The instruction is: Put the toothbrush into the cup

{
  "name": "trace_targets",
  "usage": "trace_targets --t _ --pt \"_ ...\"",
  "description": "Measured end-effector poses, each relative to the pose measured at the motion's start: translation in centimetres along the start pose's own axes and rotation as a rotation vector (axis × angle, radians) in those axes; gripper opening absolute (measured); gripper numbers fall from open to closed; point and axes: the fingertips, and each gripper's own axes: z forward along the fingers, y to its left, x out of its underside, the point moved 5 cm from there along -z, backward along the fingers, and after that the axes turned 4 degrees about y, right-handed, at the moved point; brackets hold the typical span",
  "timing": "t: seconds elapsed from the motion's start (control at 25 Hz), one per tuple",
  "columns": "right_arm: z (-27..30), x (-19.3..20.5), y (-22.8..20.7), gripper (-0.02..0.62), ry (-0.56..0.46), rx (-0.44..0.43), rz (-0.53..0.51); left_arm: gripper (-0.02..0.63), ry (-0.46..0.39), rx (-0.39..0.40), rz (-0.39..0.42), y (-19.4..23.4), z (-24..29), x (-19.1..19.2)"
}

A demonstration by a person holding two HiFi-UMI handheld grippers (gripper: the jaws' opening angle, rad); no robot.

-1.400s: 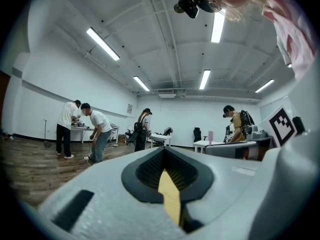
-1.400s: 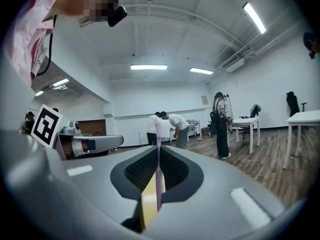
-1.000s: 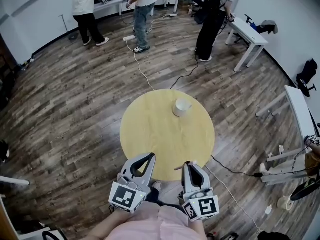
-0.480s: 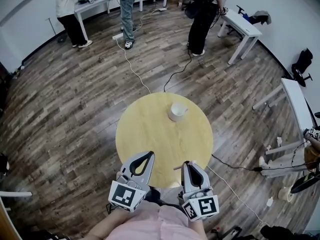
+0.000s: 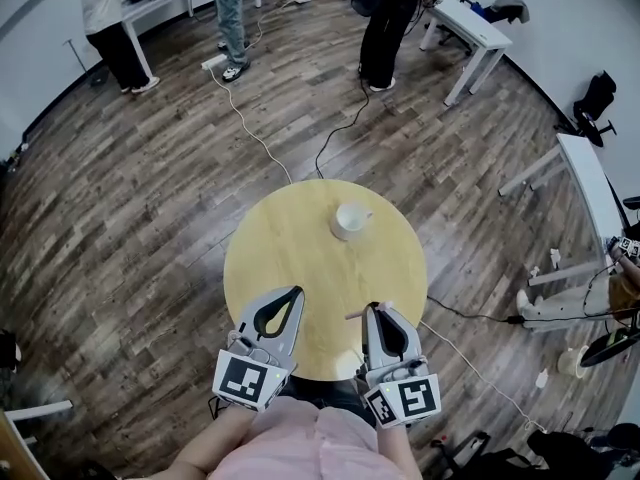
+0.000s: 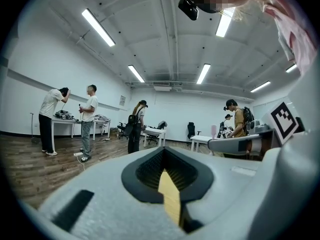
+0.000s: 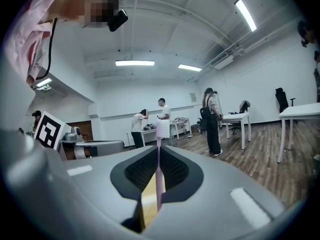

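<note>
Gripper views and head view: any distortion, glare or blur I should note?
Left gripper view: heavy fisheye, black vignette at the corners, ceiling lights blown out, foreground soft. Right gripper view: same fisheye and vignette, toothbrush slightly soft, room behind clear. Head view: wide-angle bend in the floor, table evenly lit without glare.

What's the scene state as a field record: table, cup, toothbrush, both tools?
surface: round yellow table
target: white cup, upright on the table's far half, apart from both tools
item: pink toothbrush, clamped, bristle end pointing away past the jaw tips
left: left tool, jaws together, nothing between them, over the table's near edge
right: right tool, shut on the toothbrush, over the near edge
step: toothbrush not yet in the cup
</note>
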Motion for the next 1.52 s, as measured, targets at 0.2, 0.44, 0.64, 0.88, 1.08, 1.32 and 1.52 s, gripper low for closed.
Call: trace_targets --t 0.2,0.44,0.64,0.88,1.08,1.32,1.52 --pt "2.6 -0.6 -2.4 0.02 -0.003 0.003 -0.016 -0.002 -0.009 0.004 -0.001 0.1 2.5 0.4" --pt "6.7 -1.2 -5.6 0.02 -0.002 -0.028 -0.014 -0.002 -0.037 -0.037 -0.005 0.8 5.4 0.1" --pt "10.6 -0.4 -8.2 0.02 0.005 -0.053 0.015 -0.002 -0.024 -0.066 -0.026 1.4 6.8 1.0" --pt "14.9 0.4 -10.3 0.02 0.014 -0.043 0.003 -0.002 0.002 -0.098 -0.064 2.9 7.9 1.9" --pt "18.4 1.0 -12.6 0.02 0.001 -0.013 0.004 -0.002 -0.003 -0.114 -0.082 3.5 8.3 1.7" --pt "21.6 3.9 -14.4 0.02 0.044 0.022 0.013 -0.002 0.014 -0.125 -0.089 4.0 7.8 2.1" --pt "22.8 5.9 -15.7 0.02 0.07 0.047 0.03 -0.002 0.023 -0.134 -0.103 4.3 7.6 2.2"
